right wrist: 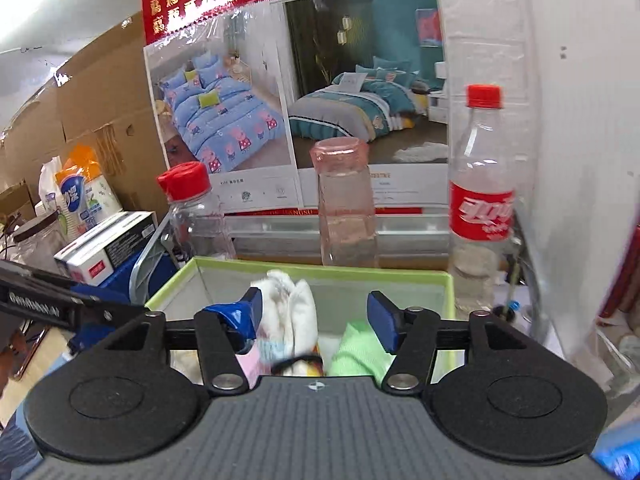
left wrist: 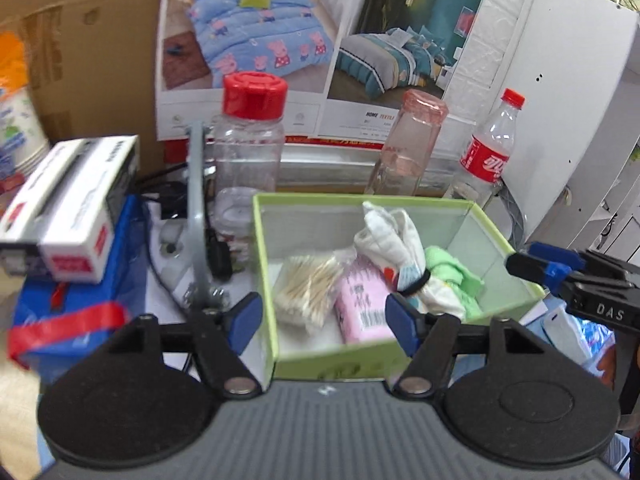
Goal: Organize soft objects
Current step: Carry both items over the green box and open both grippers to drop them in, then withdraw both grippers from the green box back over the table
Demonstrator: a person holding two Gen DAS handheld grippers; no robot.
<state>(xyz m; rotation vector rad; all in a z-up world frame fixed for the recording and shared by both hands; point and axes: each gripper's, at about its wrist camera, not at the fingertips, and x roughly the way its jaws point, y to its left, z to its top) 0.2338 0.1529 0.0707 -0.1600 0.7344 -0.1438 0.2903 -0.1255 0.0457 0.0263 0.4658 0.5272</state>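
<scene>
So we've got both grippers parked over the green box [left wrist: 496, 236], and everything soft is already in it: the white sock bundle [left wrist: 394, 240] tied with a black band, a green cloth [left wrist: 452, 272], a pink pack [left wrist: 362, 300] and a bag of swabs [left wrist: 308, 288].

What matters here is where the socks sit. From the right gripper [right wrist: 314, 314] they're dead ahead and just below, standing up between the jaws, long axis pointing away from us and leaning a little left. The left gripper [left wrist: 326, 320] has them off toward its right finger, with the pink pack more central.

Both sets of jaws are wide open and holding nothing. We'd say the right one is closer and better lined up on the socks.
</scene>
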